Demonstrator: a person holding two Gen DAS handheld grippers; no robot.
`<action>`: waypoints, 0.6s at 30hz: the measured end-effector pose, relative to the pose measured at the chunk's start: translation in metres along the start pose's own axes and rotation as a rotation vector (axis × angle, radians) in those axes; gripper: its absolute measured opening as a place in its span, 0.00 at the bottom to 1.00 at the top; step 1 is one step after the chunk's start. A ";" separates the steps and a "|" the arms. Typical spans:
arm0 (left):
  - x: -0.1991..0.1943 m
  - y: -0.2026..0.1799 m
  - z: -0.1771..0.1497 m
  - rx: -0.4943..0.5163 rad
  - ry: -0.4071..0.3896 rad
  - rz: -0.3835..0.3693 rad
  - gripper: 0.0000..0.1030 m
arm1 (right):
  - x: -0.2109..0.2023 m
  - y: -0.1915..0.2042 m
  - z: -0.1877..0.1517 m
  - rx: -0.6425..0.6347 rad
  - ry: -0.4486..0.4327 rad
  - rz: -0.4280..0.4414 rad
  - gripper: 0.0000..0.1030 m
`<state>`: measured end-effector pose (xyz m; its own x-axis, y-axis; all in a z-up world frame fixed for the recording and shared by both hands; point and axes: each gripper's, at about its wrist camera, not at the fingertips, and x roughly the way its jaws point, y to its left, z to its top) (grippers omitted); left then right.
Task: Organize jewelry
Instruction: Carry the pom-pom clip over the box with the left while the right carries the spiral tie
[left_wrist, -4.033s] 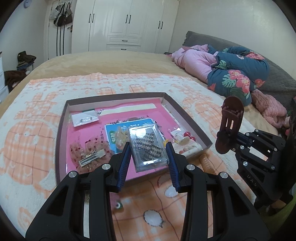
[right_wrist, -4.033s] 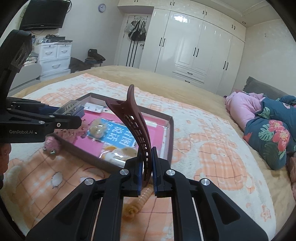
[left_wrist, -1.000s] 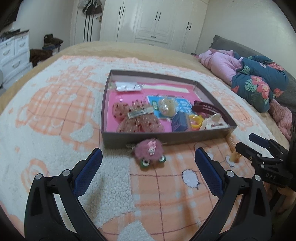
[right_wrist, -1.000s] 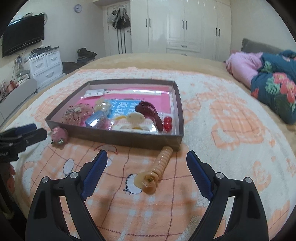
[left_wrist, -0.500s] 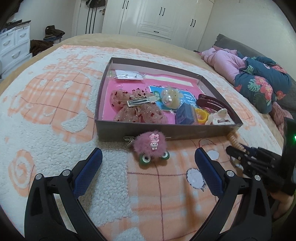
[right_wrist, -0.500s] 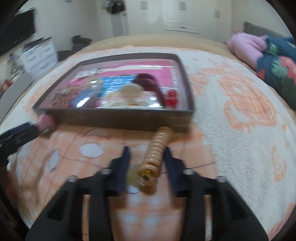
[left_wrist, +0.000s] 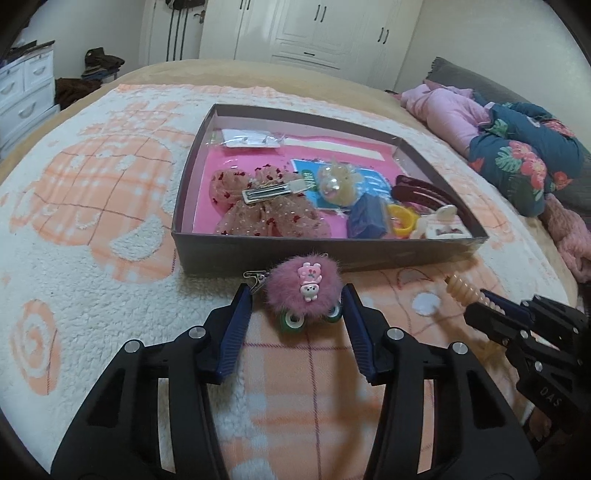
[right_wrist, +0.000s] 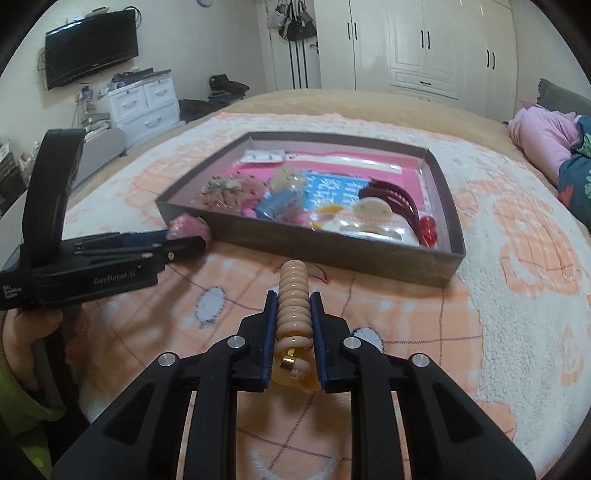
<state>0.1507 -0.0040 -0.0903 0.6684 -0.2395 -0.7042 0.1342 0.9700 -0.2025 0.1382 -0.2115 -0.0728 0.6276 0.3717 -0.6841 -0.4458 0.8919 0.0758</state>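
Your left gripper (left_wrist: 297, 301) is closing around the pompom clip (left_wrist: 303, 291), its blue pads flanking the fluff at 9 and 3 o'clock, not yet visibly pressing. The clip is lying on the blanket (left_wrist: 92, 229) just at 6 o'clock of the box (left_wrist: 258, 253). Your right gripper (right_wrist: 293, 314) is closing on the spiral clip (right_wrist: 293, 295), pads pressing its sides; its tip is pointing to 12 o'clock, toward the box wall. Inside the box are lying a bow clip (left_wrist: 266, 206), a dark red claw (left_wrist: 421, 188) and a yellow ring (left_wrist: 400, 218).
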 end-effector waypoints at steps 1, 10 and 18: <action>-0.004 0.000 0.000 0.001 -0.006 -0.008 0.40 | -0.003 0.001 0.001 -0.003 -0.009 0.001 0.17; -0.040 0.000 0.010 0.003 -0.087 -0.038 0.40 | -0.019 0.006 0.016 -0.012 -0.073 0.021 0.17; -0.049 0.008 0.023 -0.005 -0.132 -0.024 0.40 | -0.022 0.007 0.034 -0.024 -0.116 0.011 0.17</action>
<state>0.1363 0.0161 -0.0419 0.7553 -0.2545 -0.6039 0.1478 0.9639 -0.2214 0.1435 -0.2049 -0.0326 0.6918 0.4098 -0.5946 -0.4670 0.8819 0.0644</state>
